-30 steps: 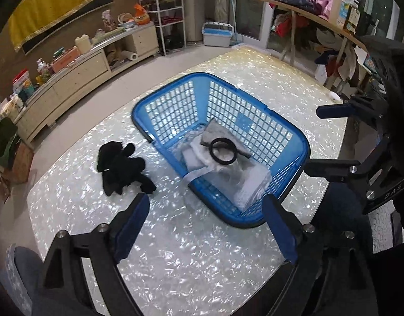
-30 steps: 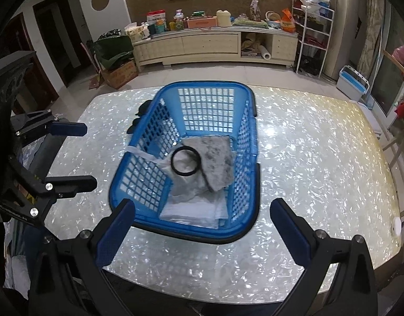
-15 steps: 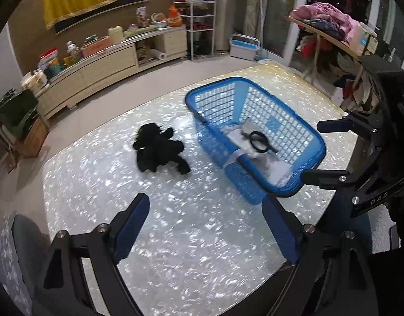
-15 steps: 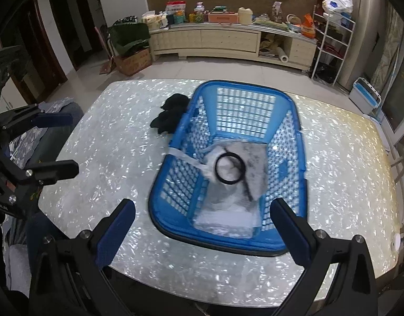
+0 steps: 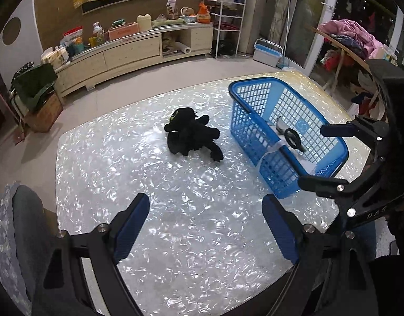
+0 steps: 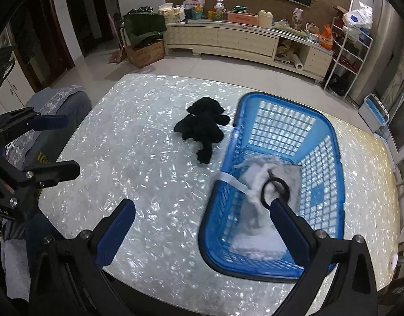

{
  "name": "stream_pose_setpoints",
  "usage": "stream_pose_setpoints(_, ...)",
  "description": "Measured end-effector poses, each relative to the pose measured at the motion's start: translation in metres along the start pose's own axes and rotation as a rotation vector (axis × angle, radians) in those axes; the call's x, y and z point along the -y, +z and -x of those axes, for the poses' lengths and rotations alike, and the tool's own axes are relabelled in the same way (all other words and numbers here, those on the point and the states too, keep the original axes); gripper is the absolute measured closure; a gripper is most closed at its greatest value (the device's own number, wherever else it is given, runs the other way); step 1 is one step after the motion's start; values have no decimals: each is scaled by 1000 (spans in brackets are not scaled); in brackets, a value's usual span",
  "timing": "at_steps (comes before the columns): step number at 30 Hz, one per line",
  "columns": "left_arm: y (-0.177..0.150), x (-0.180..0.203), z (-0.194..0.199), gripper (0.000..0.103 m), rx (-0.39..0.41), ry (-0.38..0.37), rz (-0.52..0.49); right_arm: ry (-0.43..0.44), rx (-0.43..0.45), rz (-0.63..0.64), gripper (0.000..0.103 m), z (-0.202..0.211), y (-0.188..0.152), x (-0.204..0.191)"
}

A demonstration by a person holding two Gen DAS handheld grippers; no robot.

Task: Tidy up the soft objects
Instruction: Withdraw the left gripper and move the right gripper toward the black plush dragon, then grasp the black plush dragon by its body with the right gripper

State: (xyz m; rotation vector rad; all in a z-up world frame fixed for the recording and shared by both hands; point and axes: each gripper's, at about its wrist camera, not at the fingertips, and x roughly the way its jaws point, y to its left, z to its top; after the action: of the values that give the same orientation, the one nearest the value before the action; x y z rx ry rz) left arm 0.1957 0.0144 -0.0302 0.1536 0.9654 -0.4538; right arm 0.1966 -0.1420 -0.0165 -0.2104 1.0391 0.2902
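Observation:
A black plush toy (image 5: 192, 134) lies on the pearly white table (image 5: 175, 210), just left of a blue plastic basket (image 5: 257, 126); it also shows in the right wrist view (image 6: 203, 129). The basket (image 6: 331, 144) holds grey and white cloths (image 6: 265, 184) with a black ring (image 6: 275, 191) on top. My left gripper (image 5: 206, 223) is open and empty, above the table's near part. My right gripper (image 6: 202, 233) is open and empty, near the basket's near left corner. Each gripper appears at the edge of the other's view.
A grey patterned chair (image 6: 57, 105) stands at the table's left side. A long cream sideboard (image 5: 128, 52) with clutter runs along the back wall. A white wire shelf (image 5: 228, 21) and a rack of clothes (image 5: 346, 36) stand to the right.
Both grippers have swung left and pulled back from the basket. The plush toy is now near the middle of both views. Nothing on the table has moved.

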Motion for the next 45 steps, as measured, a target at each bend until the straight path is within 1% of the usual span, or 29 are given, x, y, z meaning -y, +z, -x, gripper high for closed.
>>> stream_pose_setpoints(4,-3,-11,-4,17,-3,1,25,12,-10,17,0,-11,7,-10)
stream_pose_setpoints(9,-9,-27,-9,17,-9,8,49,7,-20,42,0,-25,18,-24)
stream_pose_setpoints(14,-12,-47,-15,17,2,3,93,-15,-21,49,0,-42,26,-36)
stream_pose_setpoints(19,-15,-65,-28,17,-16,16,119,-52,-31,43,0,-58,35,-42)
stream_pose_setpoints(28,-24,-95,-58,17,-43,7,170,-47,-71,45,0,-87,46,-52)
stream_pose_setpoints(34,-27,-110,-80,17,-69,1,179,-44,-85,41,0,-106,49,-57)
stream_pose_setpoints(39,-25,-118,-102,17,-87,-25,180,-65,-99,28,1,-125,54,-55)
stream_pose_setpoints(43,-20,-118,-120,17,-99,-18,151,-138,-62,17,2,-132,59,-51)
stream_pose_setpoints(45,-18,-120,-126,17,-94,-19,145,-151,-51,23,2,-134,63,-51)
